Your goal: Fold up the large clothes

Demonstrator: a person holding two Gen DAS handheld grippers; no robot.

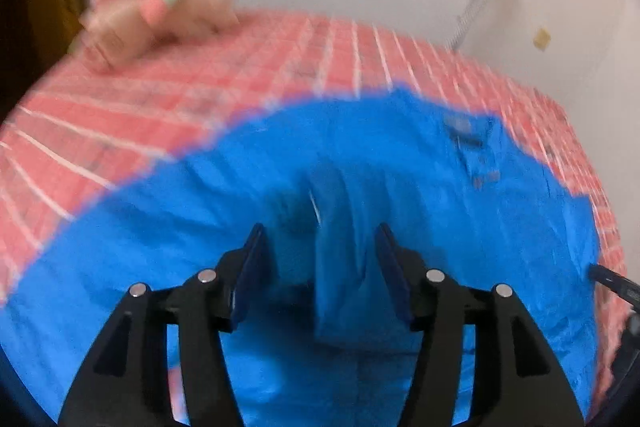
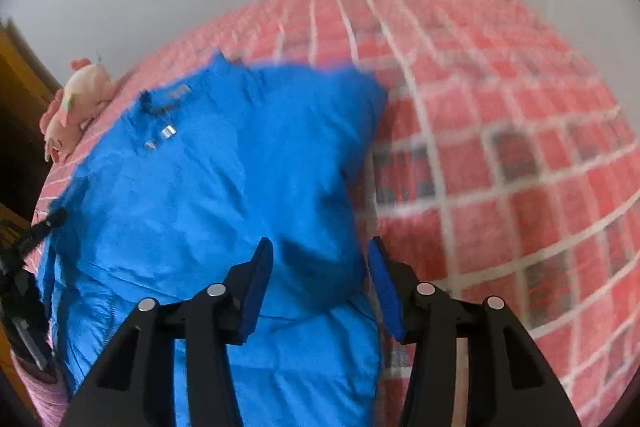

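The big bright blue puffy jacket (image 2: pixel 208 187) lies on the red checked bed cover (image 2: pixel 520 147), under both tongs. Left tongs (image 1: pixel 320 239) and right tongs (image 2: pixel 320 251) are let go (its labels are too blurry to read).

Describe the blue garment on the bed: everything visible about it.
The blue garment is bright blue, thin and crinkly, like light jacket fabric. It lies spread on the red checked bedcover, creased, with one side folded over onto itself. Near its far end sit a small grey label and metallic snaps. A loose ridge of fabric stands between the open jaws of the left gripper, unpinched; the right gripper hangs open over its edge.
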